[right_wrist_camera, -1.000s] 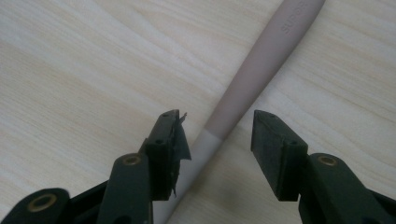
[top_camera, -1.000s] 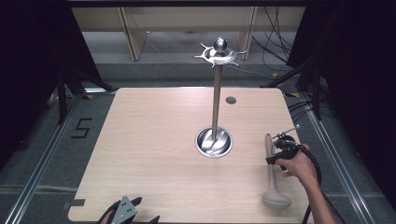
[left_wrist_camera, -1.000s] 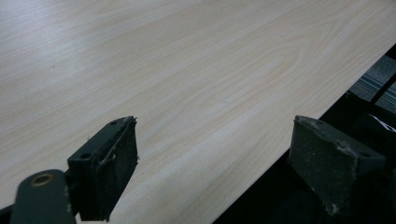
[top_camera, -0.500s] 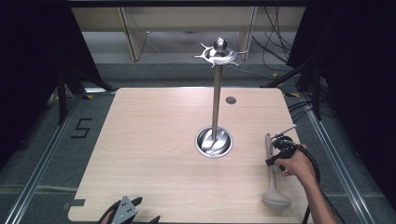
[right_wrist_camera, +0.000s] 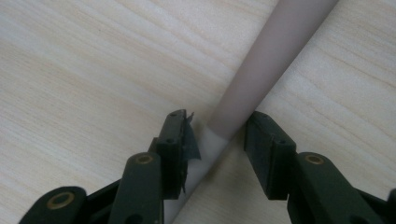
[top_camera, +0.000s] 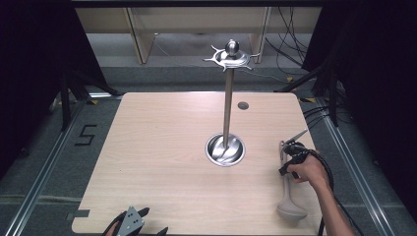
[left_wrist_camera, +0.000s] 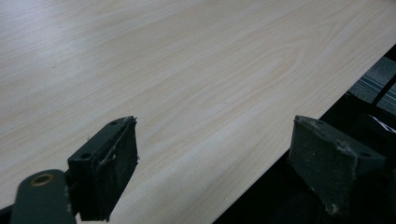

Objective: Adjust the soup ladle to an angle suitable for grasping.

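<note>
High view. Worktop (top_camera: 162, 162): pale wood-grain laminate, rectangular, with a small dark round insert (top_camera: 243, 105) near its far edge. Utensil stand (top_camera: 227, 110): polished metal, a slim upright pole rising from a shallow round dish base (top_camera: 224, 149) that holds nothing but the pole's foot; the top carries a ball knob above a ring of curved hooks, all bare. Ladle (top_camera: 287, 189): matte grey-beige, lying flat near the worktop's right edge, bowl toward the person, handle pointing away. Right gripper (top_camera: 287, 153): black, held in a hand (top_camera: 309, 169), set on the ladle's handle well right of the stand. Left gripper (top_camera: 132, 223): at the near edge, topped by a grey three-cornered plate. Floor marking "5" (top_camera: 85, 135): black figure on grey carpet, left of the worktop.

Left gripper view. Fingers (left_wrist_camera: 108, 168): black, gritty-faced pads, wide apart with nothing between them, over the worktop's near edge.

Right gripper view. Fingers (right_wrist_camera: 180, 140): black, just been closing, one on each side of the ladle's round, smooth handle (right_wrist_camera: 261, 77); the right one lies against it, a narrow gap remains at the left, so not yet clamped. The handle steps from a wider sleeve to a paler, thinner section between them.
</note>
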`<state>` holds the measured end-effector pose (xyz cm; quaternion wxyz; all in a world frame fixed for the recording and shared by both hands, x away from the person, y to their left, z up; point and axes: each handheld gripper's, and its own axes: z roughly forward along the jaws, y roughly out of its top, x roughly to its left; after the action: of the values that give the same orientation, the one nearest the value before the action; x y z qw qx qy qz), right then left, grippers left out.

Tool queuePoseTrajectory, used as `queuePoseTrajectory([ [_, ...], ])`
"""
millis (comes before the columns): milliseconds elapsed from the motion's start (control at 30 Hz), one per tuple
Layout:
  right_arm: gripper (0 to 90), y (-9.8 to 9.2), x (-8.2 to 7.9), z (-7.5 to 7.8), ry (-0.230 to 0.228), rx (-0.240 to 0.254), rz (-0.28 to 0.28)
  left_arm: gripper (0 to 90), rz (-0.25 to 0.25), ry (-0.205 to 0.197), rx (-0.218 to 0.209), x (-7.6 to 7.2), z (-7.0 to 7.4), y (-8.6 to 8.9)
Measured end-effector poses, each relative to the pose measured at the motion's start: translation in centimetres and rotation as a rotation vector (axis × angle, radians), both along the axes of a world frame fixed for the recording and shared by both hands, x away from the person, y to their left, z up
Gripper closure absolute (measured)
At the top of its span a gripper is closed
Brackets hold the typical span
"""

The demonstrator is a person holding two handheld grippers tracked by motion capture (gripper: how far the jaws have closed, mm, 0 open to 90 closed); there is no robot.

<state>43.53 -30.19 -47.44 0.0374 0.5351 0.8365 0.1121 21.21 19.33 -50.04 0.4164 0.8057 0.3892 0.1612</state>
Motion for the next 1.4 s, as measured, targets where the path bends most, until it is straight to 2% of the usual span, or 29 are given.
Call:
queuePoseTrajectory([
  [33, 60.9, 0.0, 0.2, 0.1, 0.015, -0.001, 0.004, 15.0, 0.001, -0.002, -0.002, 0.0, 0.0, 0.0],
  [100, 61.6, 0.0, 0.4, 0.1, 0.012, -0.012, 0.011, 15.0, -0.001, -0.006, -0.003, -0.1, 0.0, -0.1],
  [133, 62.8, 0.1, 0.5, 0.0, 0.007, -0.005, -0.006, 15.0, -0.005, -0.013, -0.023, -0.1, 0.0, -0.1],
  [233, 64.8, -0.1, 0.6, 0.0, 0.002, 0.01, -0.01, 15.0, 0.008, -0.002, -0.024, 0.0, -0.1, -0.1],
  [267, 65.5, -0.2, 0.6, -0.1, -0.019, 0.02, -0.004, 15.0, 0.007, -0.003, -0.027, 0.0, -0.1, -0.1],
  [333, 67.8, -0.4, 0.5, 0.1, 0.0, 0.04, -0.026, 15.1, 0.006, -0.002, -0.026, 0.0, -0.1, -0.2],
  [367, 69.4, -0.3, 0.4, 0.3, 0.022, 0.063, -0.06, 15.1, 0.004, -0.004, -0.025, 0.0, -0.1, -0.2],
  [400, 72.2, -0.4, 0.4, 0.6, 0.007, 0.085, -0.07, 15.1, 0.007, -0.003, -0.029, 0.0, -0.1, -0.2],
  [433, 73.4, -0.4, 0.3, 0.8, -0.005, 0.075, -0.088, 15.1, 0.008, -0.004, -0.03, 0.0, -0.1, -0.2],
  [500, 75.1, -0.3, 0.2, 1.2, 0.006, 0.096, -0.101, 15.1, 0.009, -0.002, -0.033, 0.0, -0.1, -0.2],
  [567, 75.8, -0.4, 0.2, 1.3, -0.007, 0.098, -0.096, 15.1, 0.01, -0.002, -0.029, 0.0, -0.1, -0.2],
  [600, 76.3, -0.4, 0.1, 1.4, -0.013, 0.11, -0.1, 15.1, 0.004, -0.003, -0.001, 0.0, -0.1, 0.0],
  [633, 76.7, -0.4, 0.1, 1.6, -0.021, 0.115, -0.095, 15.1, 0.009, -0.004, -0.032, 0.0, -0.1, -0.2],
  [767, 76.9, -0.6, -0.2, 2.3, -0.051, 0.111, -0.077, 15.1, 0.006, -0.003, -0.024, 0.0, -0.1, -0.2],
  [800, 77.1, -0.6, -0.5, 2.7, -0.081, 0.12, -0.068, 15.1, 0.006, -0.001, -0.026, 0.0, -0.1, -0.2],
  [833, 77.1, -0.6, -0.5, 2.7, -0.081, 0.12, -0.068, 15.1, 0.006, -0.001, -0.026, 0.0, -0.1, -0.2],
  [867, 77.1, -0.5, -0.9, 3.4, -0.124, 0.137, -0.036, 15.1, 0.005, -0.003, -0.023, 0.0, -0.1, -0.2],
  [933, 77.1, -0.5, -1.1, 3.7, -0.139, 0.141, -0.024, 15.1, 0.008, -0.002, -0.027, 0.0, -0.1, -0.2],
  [967, 77.1, -0.2, -2.0, 4.4, -0.185, 0.157, 0.018, 15.1, 0.01, -0.001, -0.023, 0.0, -0.1, -0.1],
  [1067, 77.2, 0.0, -3.0, 5.2, -0.227, 0.187, 0.068, 15.1, 0.01, -0.003, -0.024, 0.0, -0.1, -0.1],
  [1100, 77.1, 0.1, -3.6, 5.5, -0.252, 0.189, 0.085, 15.1, 0.002, -0.012, -0.018, 0.1, 0.0, 0.0],
  [1133, 77.1, 0.3, -4.7, 5.9, -0.323, 0.233, 0.112, 15.1, 0.001, -0.014, -0.016, 0.0, 0.0, 0.0],
  [1167, 77.1, 0.3, -4.7, 5.9, -0.323, 0.233, 0.112, 15.2, 0.001, -0.014, -0.016, 0.0, 0.0, 0.0],
  [1200, 77.1, 0.5, -5.4, 6.3, -0.334, 0.227, 0.153, 15.2, 0.008, -0.009, -0.025, 0.0, -0.1, -0.2],
  [1333, 77.1, 0.9, -6.4, 6.4, -0.363, 0.241, 0.155, 15.2, 0.017, -0.005, -0.037, -0.1, -0.1, -0.3],
  [1367, 77.1, 1.0, -6.6, 6.3, -0.395, 0.249, 0.17, 15.2, -0.01, -0.018, 0.008, 0.1, 0.0, 0.0],
  [1400, 77.1, 1.0, -7.0, 6.3, -0.424, 0.248, 0.185, 15.2, 0.005, -0.01, 0.0, 0.0, 0.0, 0.0],
])
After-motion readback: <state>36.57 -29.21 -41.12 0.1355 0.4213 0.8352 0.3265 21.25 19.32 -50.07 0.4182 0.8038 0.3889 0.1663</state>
